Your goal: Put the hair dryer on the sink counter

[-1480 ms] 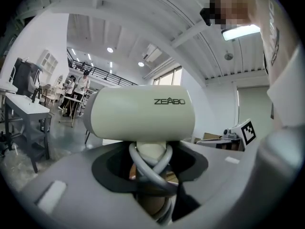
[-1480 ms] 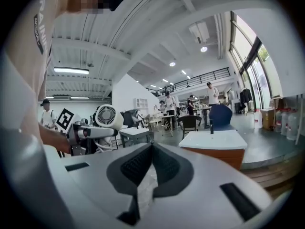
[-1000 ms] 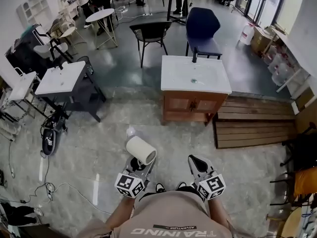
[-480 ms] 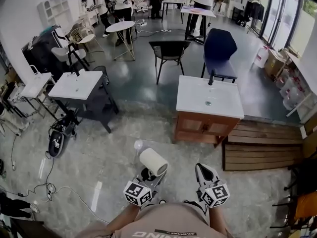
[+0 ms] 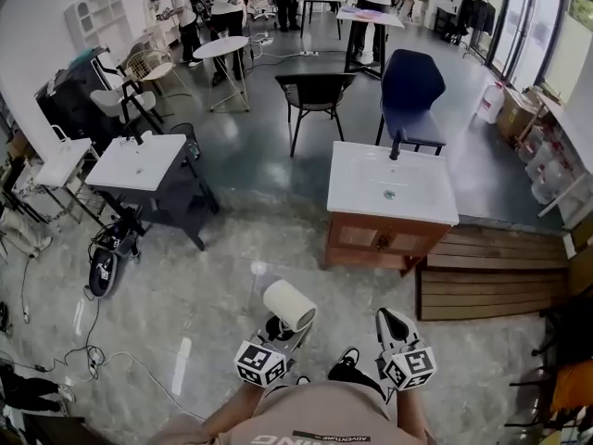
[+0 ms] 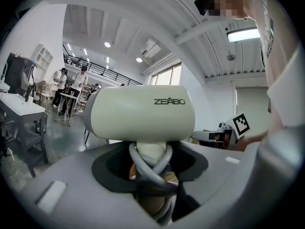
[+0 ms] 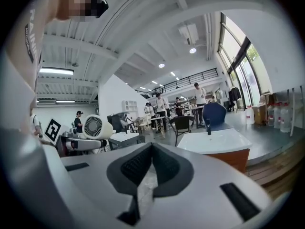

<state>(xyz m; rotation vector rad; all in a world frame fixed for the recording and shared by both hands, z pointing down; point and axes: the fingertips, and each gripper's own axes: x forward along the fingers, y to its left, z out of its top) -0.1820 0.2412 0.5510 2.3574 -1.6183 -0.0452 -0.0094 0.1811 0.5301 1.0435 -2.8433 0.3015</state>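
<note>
A cream hair dryer stands up out of my left gripper, low in the head view. In the left gripper view the jaws are shut on its handle, which has the grey cord wound round it, and the dryer's body fills the middle above my left gripper. My right gripper hangs beside it, shut with nothing held; its tips meet in the right gripper view. The white sink counter on a wooden cabinet stands ahead, right of centre, with a black faucet at its back.
A second white sink on a dark stand is at the left, with a scooter and floor cables near it. A black chair and a blue chair stand behind the counter. A wooden platform lies at its right. People stand at the back.
The head view has lifted and shifted, so the sink counter now sits lower and further right in it. Both grippers drifted slightly right. The grip on the hair dryer is unchanged.
</note>
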